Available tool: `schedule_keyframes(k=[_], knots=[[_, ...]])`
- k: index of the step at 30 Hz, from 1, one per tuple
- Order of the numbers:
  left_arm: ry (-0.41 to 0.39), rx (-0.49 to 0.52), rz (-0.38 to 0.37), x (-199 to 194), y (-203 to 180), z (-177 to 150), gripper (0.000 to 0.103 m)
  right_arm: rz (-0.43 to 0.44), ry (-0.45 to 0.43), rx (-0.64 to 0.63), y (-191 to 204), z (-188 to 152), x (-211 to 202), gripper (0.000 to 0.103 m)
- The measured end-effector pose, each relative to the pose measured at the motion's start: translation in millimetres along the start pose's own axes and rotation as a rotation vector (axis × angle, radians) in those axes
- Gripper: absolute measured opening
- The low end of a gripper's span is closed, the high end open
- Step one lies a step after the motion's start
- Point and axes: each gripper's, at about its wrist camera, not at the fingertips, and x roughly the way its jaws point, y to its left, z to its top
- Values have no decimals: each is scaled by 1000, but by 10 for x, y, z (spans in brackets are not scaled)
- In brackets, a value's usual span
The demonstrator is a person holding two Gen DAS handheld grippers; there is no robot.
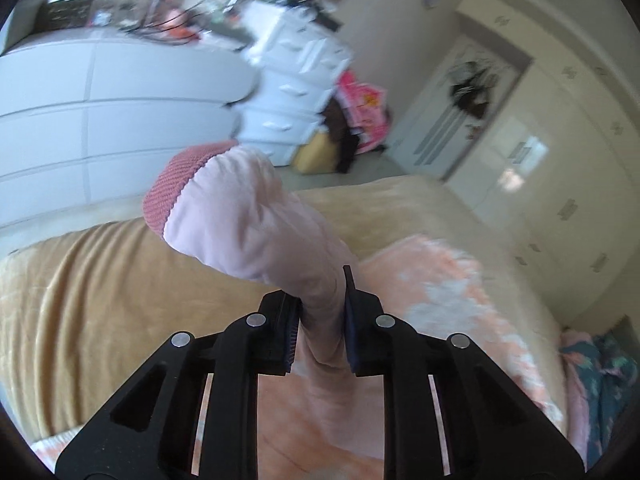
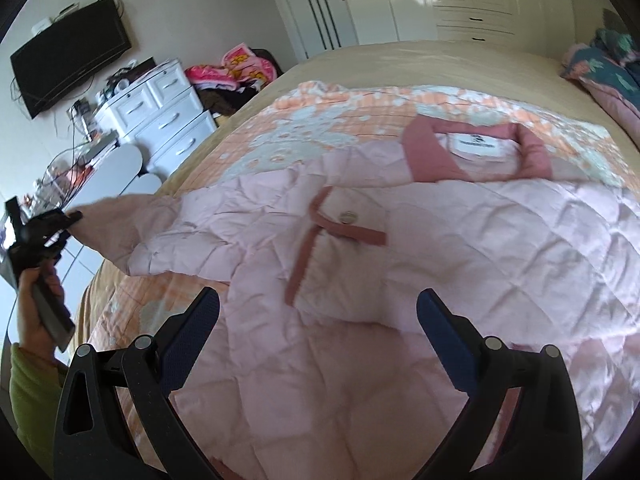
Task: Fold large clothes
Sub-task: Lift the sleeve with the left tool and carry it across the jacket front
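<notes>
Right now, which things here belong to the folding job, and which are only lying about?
For the job:
pink quilted jacket
its sleeve, clamped in the left gripper
right gripper, open

Lying about:
floral blanket
white drawer unit
wall television

Obscured items, for your check:
- Jacket (image 2: 400, 280): lower part cut by bottom frame edge; label text (image 2: 475, 145) too small to read.
- Sleeve (image 1: 256, 216): stretch below your left hand-held gripper (image 1: 320, 320) hidden by its frame.
- Cluttered bench (image 1: 132, 8): contents motion-blurred, unidentifiable.
- Bedding (image 2: 612, 68) by pillow end: cropped by lens rim.
- Your left hand (image 2: 36, 300): partly outside view.
</notes>
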Motion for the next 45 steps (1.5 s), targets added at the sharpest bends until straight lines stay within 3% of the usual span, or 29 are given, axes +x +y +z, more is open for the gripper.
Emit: schedule_keyframes(k=[3, 12, 26, 29, 39, 45], knots=[[-6, 20, -72, -172, -282, -11, 11, -14, -20, 10, -115, -17, -180, 98], [-19, 182, -175, -612, -1210, -256, 11, -64, -89, 69, -381, -77, -620, 98], [-44, 322, -305, -1135, -2044, -508, 11, -67, -156, 157, -835, -294, -1221, 98], [-43, 350, -333, -1217, -2214, -598, 11, -106, -176, 165, -957, -325, -1330, 98], [33, 463, -442, -1367, -2772, -1112, 11, -258, -212, 161, -1294, -488, -1593, 98], [108, 527, -493, -1348, -3056, -1543, 11, -276, -224, 207, -1538, -606, -1738, 98]])
